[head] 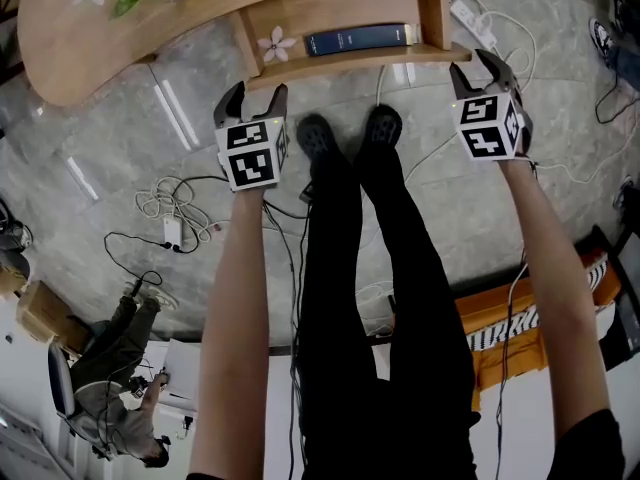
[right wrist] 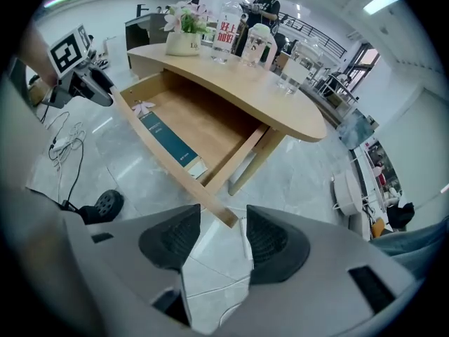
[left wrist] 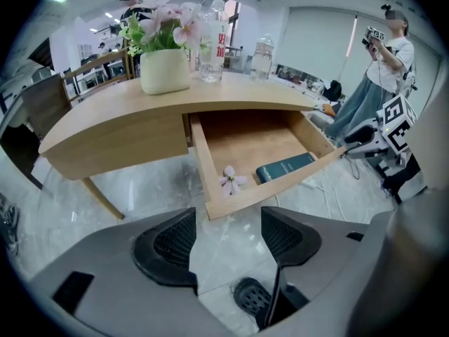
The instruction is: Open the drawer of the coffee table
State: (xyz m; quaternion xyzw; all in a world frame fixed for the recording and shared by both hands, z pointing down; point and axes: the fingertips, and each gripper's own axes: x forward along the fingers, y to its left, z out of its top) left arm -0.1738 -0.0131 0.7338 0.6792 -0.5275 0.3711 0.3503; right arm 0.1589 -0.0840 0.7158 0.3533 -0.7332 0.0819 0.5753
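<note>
The curved wooden surface, upper centre of the left gripper view, bears a flower pot and clear bottles. Cables lie on the grey floor at the head view's left.

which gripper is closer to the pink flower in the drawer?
Left. The left gripper hangs just before the drawer corner holding the pink flower; the right gripper is at the opposite corner, beyond the book.

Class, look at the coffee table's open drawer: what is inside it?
Inside the drawer lie a dark teal book and a pink flower on bare wood. Its rearmost strip sits under the tabletop, so that part is covered.
</note>
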